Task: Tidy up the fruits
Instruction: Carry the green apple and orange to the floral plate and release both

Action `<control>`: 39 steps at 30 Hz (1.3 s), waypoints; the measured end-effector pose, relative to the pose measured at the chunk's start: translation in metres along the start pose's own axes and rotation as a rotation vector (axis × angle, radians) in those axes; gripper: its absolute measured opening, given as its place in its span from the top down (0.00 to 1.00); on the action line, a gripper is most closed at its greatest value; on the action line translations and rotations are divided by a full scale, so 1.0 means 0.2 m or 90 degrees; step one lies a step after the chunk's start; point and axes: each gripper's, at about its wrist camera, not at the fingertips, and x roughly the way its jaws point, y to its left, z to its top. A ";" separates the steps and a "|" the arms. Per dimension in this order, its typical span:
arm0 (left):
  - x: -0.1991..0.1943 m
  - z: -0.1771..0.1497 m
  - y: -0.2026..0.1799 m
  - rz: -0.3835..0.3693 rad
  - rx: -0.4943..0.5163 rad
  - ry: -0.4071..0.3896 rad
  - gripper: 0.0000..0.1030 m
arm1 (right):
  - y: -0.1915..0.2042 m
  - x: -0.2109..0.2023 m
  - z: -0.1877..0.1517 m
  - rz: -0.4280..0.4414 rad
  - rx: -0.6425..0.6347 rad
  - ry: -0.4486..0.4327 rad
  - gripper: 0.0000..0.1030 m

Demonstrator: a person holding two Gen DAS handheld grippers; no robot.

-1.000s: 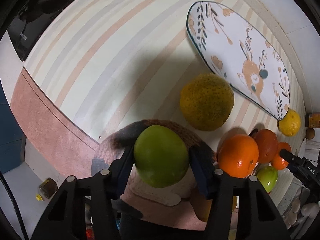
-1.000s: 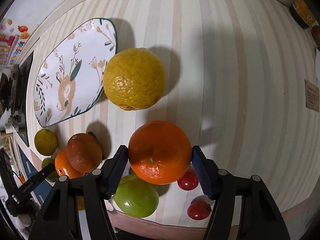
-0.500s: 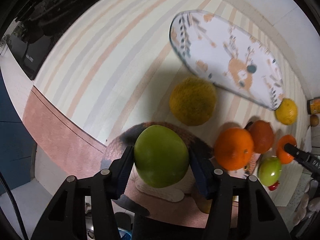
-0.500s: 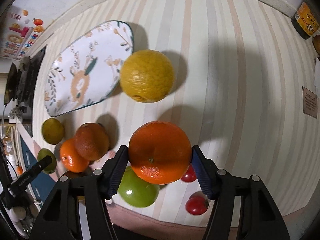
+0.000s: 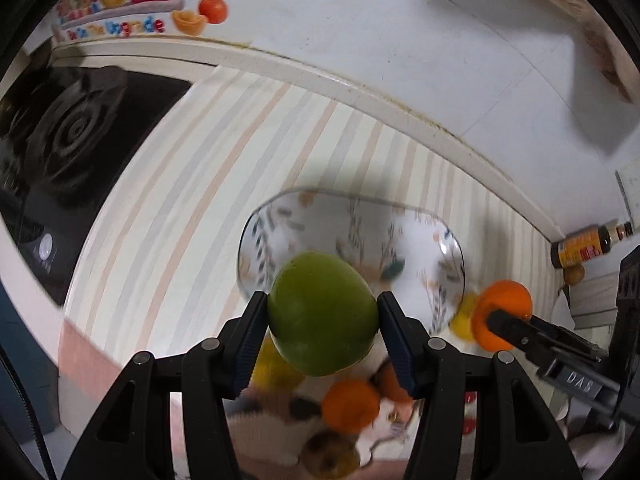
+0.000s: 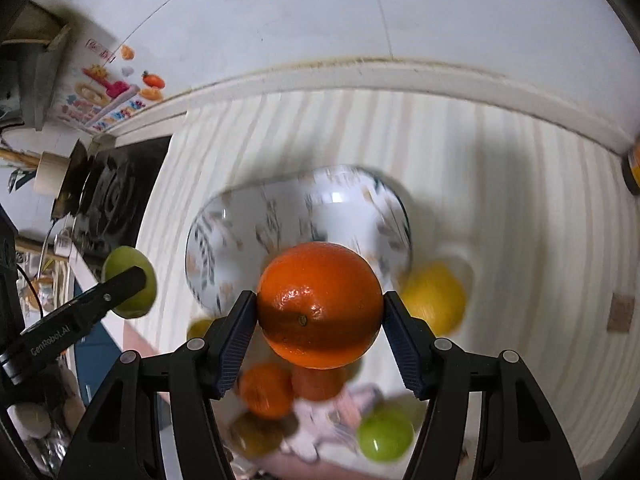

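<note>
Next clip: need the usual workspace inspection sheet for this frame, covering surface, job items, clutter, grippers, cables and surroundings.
Surface: striped counter, blurred.
Job's things: green apple and orange held above an empty patterned plate; loose fruit lies nearer the camera.
Clutter: sauce bottle by the wall.
Grippers: left gripper shut on the apple; right gripper shut on the orange.
Cables: black cable at the left edge.
Surroundings: stove, white wall, stickers.

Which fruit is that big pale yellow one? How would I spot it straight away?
Find the oval patterned plate on the striped countertop. Just off its right-hand end, seen from the right claw's camera, lies the large yellow citrus. It is bigger and paler than the oranges and green fruit nearby.
</note>
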 end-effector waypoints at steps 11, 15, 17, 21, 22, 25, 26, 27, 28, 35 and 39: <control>0.48 0.31 0.06 -0.052 -0.020 0.136 0.49 | -0.09 0.42 0.32 -0.001 0.075 0.059 0.36; 0.61 0.33 0.06 -0.079 -0.042 0.185 0.49 | -0.04 0.51 0.34 -0.011 0.027 0.064 0.36; 0.64 0.33 0.05 -0.086 -0.048 0.195 0.49 | -0.02 0.54 0.33 -0.010 0.006 0.074 0.36; 0.69 0.34 0.03 -0.107 -0.059 0.218 0.49 | 0.01 0.58 0.33 -0.019 -0.029 0.081 0.36; 0.70 0.33 0.02 -0.110 -0.059 0.223 0.49 | 0.01 0.59 0.33 -0.019 -0.038 0.083 0.36; 0.72 0.34 -0.01 -0.113 -0.063 0.233 0.48 | 0.02 0.62 0.34 -0.024 -0.050 0.091 0.36; 0.72 0.33 -0.02 -0.112 -0.063 0.237 0.48 | 0.01 0.62 0.34 -0.025 -0.048 0.092 0.36; 0.72 0.34 -0.01 -0.113 -0.066 0.240 0.48 | 0.01 0.62 0.34 -0.027 -0.049 0.093 0.35; 0.73 0.34 -0.02 -0.113 -0.070 0.243 0.48 | 0.00 0.63 0.34 -0.028 -0.051 0.099 0.35; 0.70 0.36 -0.02 -0.119 -0.088 0.245 0.29 | -0.06 0.61 0.33 -0.015 -0.025 0.112 0.10; 0.63 0.37 -0.03 -0.110 -0.085 0.215 0.14 | -0.08 0.56 0.32 -0.024 -0.020 0.110 0.10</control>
